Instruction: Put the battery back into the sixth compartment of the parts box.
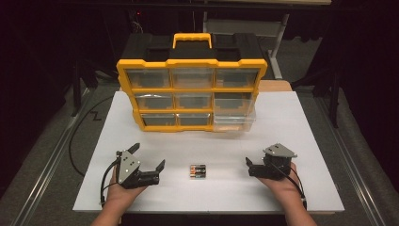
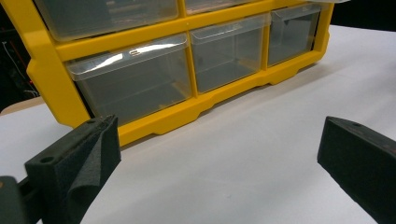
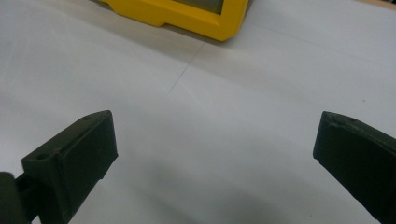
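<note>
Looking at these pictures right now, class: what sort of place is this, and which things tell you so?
Probably a lab or workshop test bench. A white board tops the table, a yellow drawer organiser stands on it, and dark surroundings with floor rails flank it.

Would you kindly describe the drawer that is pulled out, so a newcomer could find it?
Start at the yellow organiser at the back of the white board. Go to its bottom row, right end: that clear drawer juts forward, while its neighbours sit flush.

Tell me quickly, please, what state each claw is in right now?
Left claw: open, holding nothing.
Right claw: open, holding nothing.
</note>
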A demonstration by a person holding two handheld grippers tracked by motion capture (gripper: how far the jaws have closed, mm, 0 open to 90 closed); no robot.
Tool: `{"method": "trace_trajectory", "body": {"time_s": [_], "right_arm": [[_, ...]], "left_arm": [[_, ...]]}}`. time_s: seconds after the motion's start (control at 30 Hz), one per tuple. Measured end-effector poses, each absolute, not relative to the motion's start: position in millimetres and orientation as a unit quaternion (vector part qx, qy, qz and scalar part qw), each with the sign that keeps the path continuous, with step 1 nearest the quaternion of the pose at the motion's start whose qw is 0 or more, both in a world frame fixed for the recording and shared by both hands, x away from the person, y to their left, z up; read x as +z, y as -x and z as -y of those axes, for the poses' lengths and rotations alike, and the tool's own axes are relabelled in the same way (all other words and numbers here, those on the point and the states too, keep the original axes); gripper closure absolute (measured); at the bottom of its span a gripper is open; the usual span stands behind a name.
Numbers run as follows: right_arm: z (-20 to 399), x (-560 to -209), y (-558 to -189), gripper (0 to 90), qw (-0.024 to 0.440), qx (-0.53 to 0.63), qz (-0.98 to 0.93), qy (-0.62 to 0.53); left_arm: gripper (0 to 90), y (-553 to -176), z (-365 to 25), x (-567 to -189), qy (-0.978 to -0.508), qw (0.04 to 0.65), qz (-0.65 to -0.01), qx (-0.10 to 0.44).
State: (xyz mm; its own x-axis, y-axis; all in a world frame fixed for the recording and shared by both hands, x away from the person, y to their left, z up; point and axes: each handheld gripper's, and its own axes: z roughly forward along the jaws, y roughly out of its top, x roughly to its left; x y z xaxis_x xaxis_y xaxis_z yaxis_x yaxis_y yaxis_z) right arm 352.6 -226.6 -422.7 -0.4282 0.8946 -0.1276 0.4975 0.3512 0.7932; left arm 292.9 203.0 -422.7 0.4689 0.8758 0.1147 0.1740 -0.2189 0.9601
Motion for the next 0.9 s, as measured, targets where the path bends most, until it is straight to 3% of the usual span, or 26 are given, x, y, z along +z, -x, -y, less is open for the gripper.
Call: {"method": "trace_trajectory", "body": {"time_s": [0.3,0.67,0.9], "right_arm": [[229.0,-429.3,-356.2,0.8,0.264,0.315,-0.781,-0.471],[232.7,-424.7,-355.9,0.9,0.272,0.316,-0.779,-0.468],[240.6,-411.1,-364.4,0.9,0.224,0.292,-0.8,-0.474]], "left_arm": [[0.4,-291.7,-203.3,-421.0,-0.695,0.508,-0.375,0.344],[0.4,-291.8,-205.8,-420.7,-0.691,0.511,-0.381,0.341],[0.4,-293.9,-204.8,-422.3,-0.695,0.505,-0.382,0.342]]}}
